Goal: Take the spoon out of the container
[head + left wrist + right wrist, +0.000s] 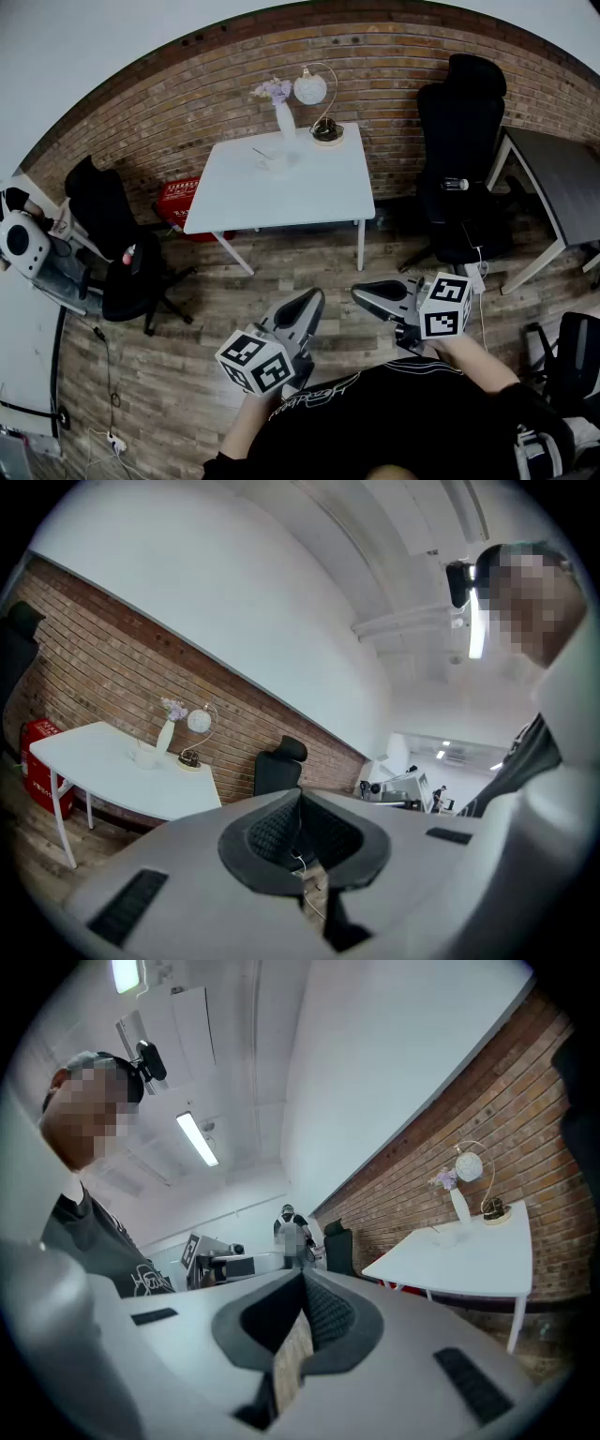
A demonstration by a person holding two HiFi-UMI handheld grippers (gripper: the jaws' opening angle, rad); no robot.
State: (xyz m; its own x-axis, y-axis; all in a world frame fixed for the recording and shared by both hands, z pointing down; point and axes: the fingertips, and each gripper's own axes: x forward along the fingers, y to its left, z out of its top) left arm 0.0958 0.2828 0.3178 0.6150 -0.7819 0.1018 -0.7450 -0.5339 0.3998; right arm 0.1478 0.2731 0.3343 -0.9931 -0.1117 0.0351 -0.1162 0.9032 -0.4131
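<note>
Well short of the white table [309, 192], left gripper [310, 302] and right gripper [362, 292] are hovering over wood floor [216, 300], both jaw pairs sitting pressed together, nothing between.

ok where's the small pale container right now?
The small pale container: head view, top centre, on the white rectangular table near its far edge, in front of the white flower vase, left of the globe lamp.

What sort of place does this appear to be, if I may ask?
Most likely an office or lab workspace: a black office chair, a white table by a brick wall, and a grey desk.
</note>
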